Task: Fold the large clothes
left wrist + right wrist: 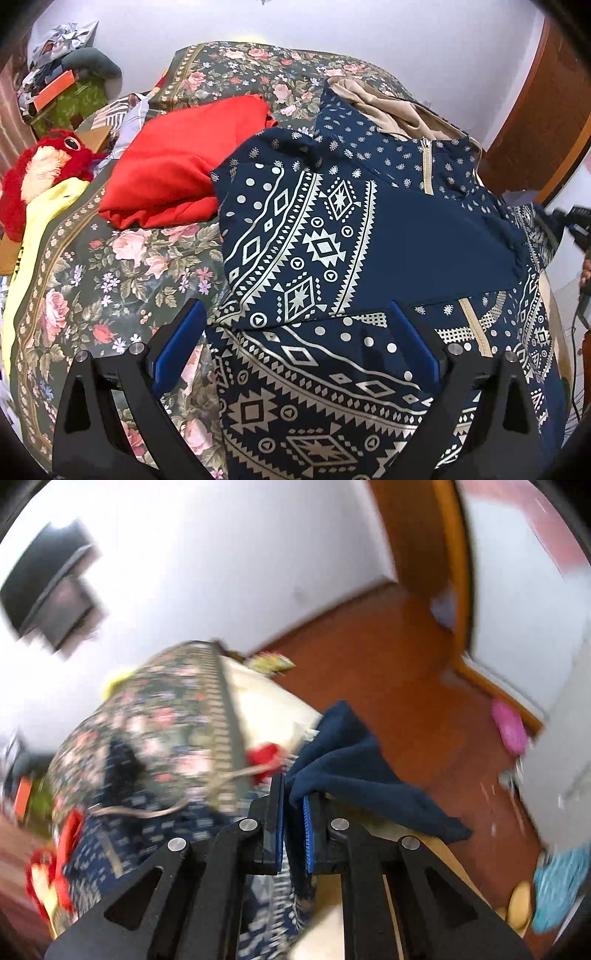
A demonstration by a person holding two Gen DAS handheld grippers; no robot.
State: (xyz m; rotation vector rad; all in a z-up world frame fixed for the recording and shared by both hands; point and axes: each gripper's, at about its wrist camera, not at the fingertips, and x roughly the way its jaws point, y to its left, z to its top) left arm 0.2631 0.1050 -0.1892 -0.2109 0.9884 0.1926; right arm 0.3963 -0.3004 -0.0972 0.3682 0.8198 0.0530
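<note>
A large navy garment (325, 243) with white geometric print and a beige zipper lies spread on the floral bedspread (122, 266). A plain navy part is folded over its middle. My left gripper (295, 325) stands open just above the garment's near part, blue pads wide apart, nothing between them. In the blurred right wrist view my right gripper (293, 794) is shut on a plain navy edge of the garment (351, 760), which drapes over the right finger. The right gripper (576, 225) also shows at the far right edge of the left wrist view.
A folded red cloth (177, 162) lies at the back left of the bed, a beige garment (391, 107) behind the navy one. A red plush toy (40, 173) and yellow cloth (40, 229) sit at the left. Wooden floor (388, 672) and a door frame lie right of the bed.
</note>
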